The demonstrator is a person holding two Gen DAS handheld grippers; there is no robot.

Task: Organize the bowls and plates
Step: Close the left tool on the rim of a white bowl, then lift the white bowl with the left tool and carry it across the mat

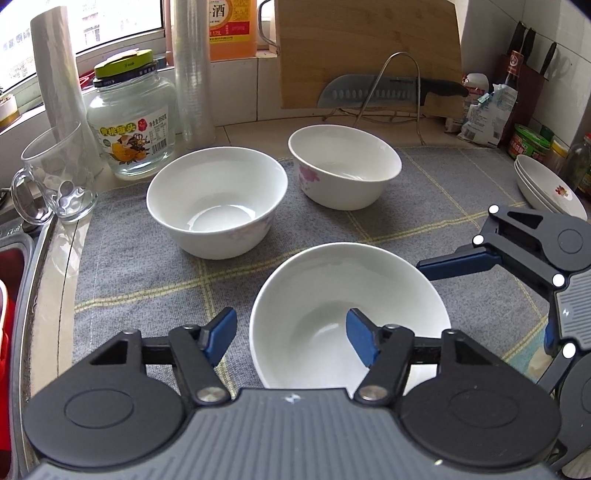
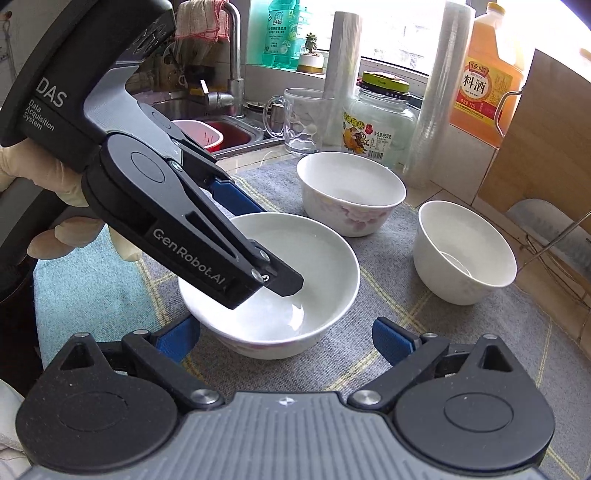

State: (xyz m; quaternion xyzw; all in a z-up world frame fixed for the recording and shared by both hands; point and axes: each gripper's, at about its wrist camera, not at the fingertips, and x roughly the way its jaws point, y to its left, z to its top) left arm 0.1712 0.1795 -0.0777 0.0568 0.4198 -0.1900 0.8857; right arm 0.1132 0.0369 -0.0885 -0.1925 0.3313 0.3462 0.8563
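Left tongs [image 1: 291, 334] straddle near rim of plain white ceramic bowl [image 1: 351, 314] on grey checked cloth on desk, pads not yet pressing, one blue pad inside, one outside. Right view: right tongs [image 2: 284, 341] wide open, empty, just before same bowl [image 2: 295, 273]; I'd pinch wall fully before lifting.

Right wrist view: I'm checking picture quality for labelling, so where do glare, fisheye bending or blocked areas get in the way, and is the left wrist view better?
Right wrist view: window blown out, left gripper blocks part of the nearest bowl, edges bend. Left wrist view: window also overexposed, corners dark, but all three bowls sharp, with soft sheen inside the plain bowl.
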